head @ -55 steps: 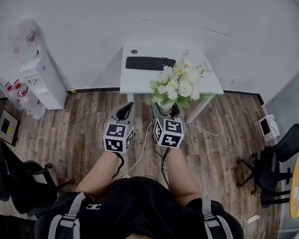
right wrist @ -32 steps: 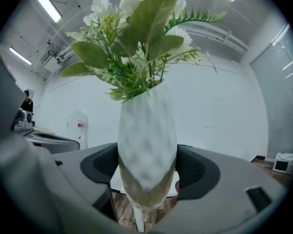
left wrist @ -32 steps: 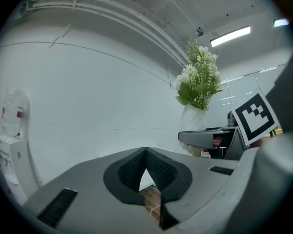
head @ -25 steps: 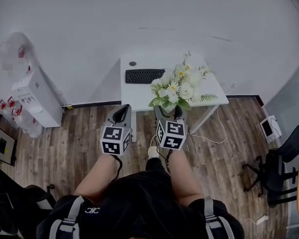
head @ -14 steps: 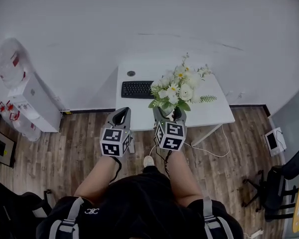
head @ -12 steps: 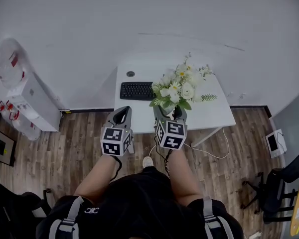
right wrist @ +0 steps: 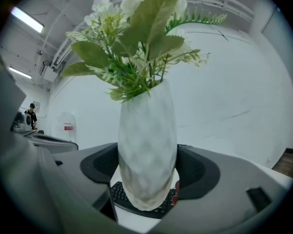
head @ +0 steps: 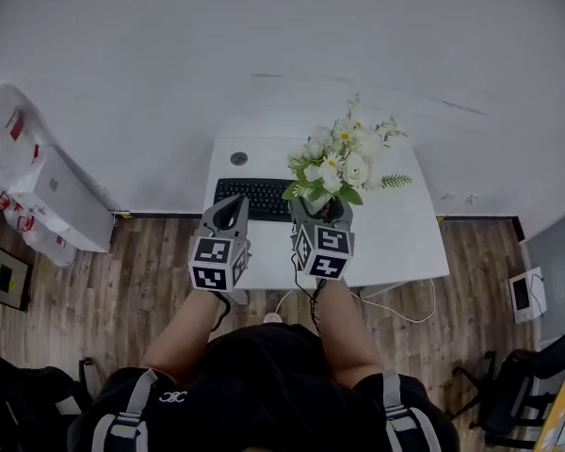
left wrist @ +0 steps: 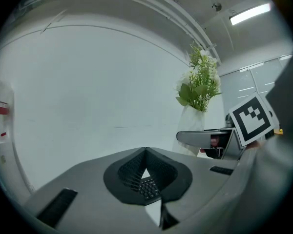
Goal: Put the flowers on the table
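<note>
Right gripper (head: 321, 217): jaws clamped on the white vase (right wrist: 146, 155), flowers (head: 344, 158) upright above.
Left gripper (head: 228, 217): jaws together, empty, just left of the right one, over the keyboard (head: 254, 196).
Vase place: in the air above the table (head: 405, 243), right of the keyboard, not set down.
Just changed: the table now lies under both grippers.
Meaning: the carry looks done; lowering remains.
Versus earlier: the floor lay beneath the grippers and the table was far ahead; the grip is unchanged.

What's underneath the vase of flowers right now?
Below the vase, the right gripper view shows a black keyboard on the white table. The vase hides part of the keyboard.
</note>
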A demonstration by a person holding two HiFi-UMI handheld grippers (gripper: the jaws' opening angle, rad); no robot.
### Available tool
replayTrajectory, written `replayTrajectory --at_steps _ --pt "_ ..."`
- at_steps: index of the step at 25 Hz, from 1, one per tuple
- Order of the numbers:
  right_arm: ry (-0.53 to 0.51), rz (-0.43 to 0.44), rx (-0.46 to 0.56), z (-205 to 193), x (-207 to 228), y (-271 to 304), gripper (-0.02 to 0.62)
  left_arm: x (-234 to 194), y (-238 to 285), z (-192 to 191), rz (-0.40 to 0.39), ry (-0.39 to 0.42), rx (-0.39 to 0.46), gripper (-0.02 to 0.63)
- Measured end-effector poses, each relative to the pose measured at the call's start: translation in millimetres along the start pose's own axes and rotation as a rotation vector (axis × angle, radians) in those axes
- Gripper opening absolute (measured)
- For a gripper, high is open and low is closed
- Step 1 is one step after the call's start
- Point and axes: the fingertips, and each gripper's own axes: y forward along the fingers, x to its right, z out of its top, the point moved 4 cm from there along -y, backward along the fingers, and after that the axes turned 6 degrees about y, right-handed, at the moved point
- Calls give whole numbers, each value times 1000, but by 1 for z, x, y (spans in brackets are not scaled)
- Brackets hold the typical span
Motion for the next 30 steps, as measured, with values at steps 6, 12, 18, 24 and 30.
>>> replayTrajectory --at_steps 6,12,18,24,30 --pt "-16 41 -13 7 26 76 365 -21 51 -3 53 -4 -34 9" --pt "-25 68 8 -1 33 148 365 -65 81 -20 107 -44 -85 9" --pt "-47 74 -10 -28 29 226 365 -117 100 -35 132 -55 -126 9" --pt "-86 85 -40 -52 25 289 365 -157 114 -52 180 -84 -158 9" --pt "-98 129 -55 -84 17 343 364 -188 123 -65 223 -85 -190 9"
